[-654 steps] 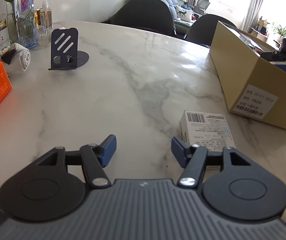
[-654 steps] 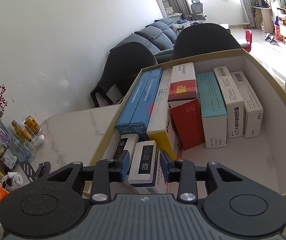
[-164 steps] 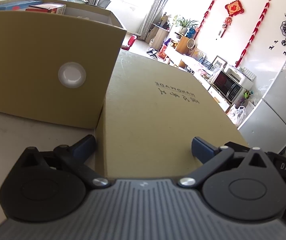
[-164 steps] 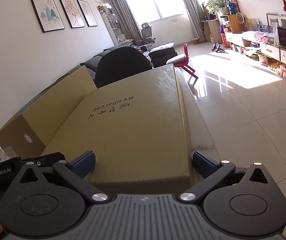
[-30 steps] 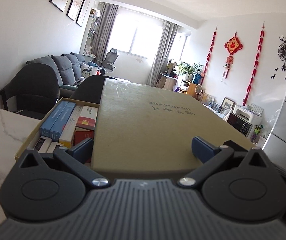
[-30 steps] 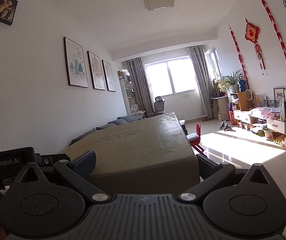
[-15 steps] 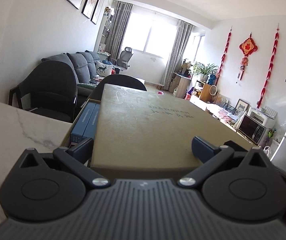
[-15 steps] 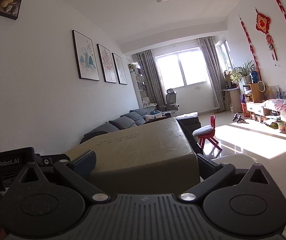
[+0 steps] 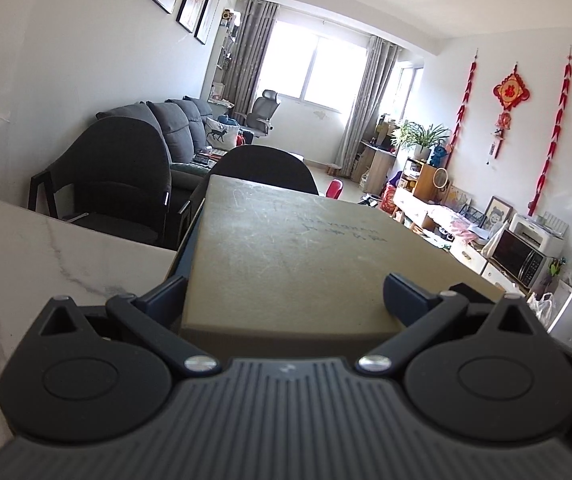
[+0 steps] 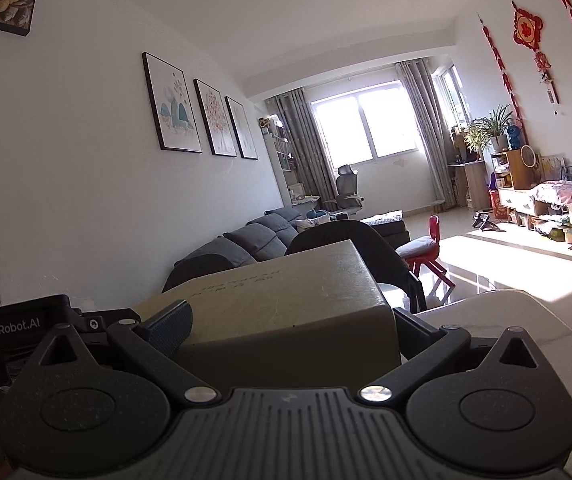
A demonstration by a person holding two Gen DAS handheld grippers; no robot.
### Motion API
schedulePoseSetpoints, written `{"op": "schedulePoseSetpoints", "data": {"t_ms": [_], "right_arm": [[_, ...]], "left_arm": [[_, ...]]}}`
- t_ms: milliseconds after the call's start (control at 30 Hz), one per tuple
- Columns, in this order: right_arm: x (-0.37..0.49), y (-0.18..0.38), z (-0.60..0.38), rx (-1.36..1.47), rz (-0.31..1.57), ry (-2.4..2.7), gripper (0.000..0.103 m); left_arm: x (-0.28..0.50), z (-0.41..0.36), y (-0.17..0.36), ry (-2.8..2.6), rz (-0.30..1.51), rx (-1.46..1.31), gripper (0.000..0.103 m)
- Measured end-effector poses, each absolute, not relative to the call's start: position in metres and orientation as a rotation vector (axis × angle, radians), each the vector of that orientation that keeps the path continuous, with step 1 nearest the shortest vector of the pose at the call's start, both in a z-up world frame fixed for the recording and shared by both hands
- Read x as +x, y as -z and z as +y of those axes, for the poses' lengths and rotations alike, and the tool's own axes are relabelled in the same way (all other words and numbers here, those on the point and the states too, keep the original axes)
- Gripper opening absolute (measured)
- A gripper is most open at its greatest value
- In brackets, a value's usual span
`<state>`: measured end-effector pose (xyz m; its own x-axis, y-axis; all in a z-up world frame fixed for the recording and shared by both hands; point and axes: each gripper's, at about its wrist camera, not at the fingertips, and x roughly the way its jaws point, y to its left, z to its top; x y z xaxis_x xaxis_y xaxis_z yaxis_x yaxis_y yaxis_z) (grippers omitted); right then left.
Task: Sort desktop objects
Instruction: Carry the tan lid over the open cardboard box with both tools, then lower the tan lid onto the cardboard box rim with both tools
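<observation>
Lower now than a moment ago, the cardboard lid (image 9: 286, 256) covers the box almost fully; only a dark sliver shows at its left edge beside the desk (image 9: 25, 248). Left hand-held gripper (image 9: 286, 296) and right hand-held gripper (image 10: 286, 326) each hold the lid's near edge, spread wide.

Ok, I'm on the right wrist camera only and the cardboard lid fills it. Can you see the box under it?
Observer: Yes. The left wrist view shows a strip of the box along the cardboard lid's left edge, with a blue carton inside.
Operator: Is the left gripper on the lid?
Observer: Yes, the left gripper has one finger on each side of the lid's near end.
Operator: What's left of the box?
Observer: The marble table, with a black chair behind it.
</observation>
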<state>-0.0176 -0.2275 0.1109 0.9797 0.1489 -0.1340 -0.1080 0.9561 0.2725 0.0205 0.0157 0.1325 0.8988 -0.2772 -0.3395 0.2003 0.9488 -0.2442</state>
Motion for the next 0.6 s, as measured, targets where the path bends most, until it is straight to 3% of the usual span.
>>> {"op": "schedulePoseSetpoints", "data": {"t_ms": [600], "right_arm": [[-0.005, -0.103, -0.197, 0.254, 0.168, -0.086, 0.103]], "left_arm": [[0.039, 0.033, -0.123, 0.244, 0.404, -0.206, 0.103]]}}
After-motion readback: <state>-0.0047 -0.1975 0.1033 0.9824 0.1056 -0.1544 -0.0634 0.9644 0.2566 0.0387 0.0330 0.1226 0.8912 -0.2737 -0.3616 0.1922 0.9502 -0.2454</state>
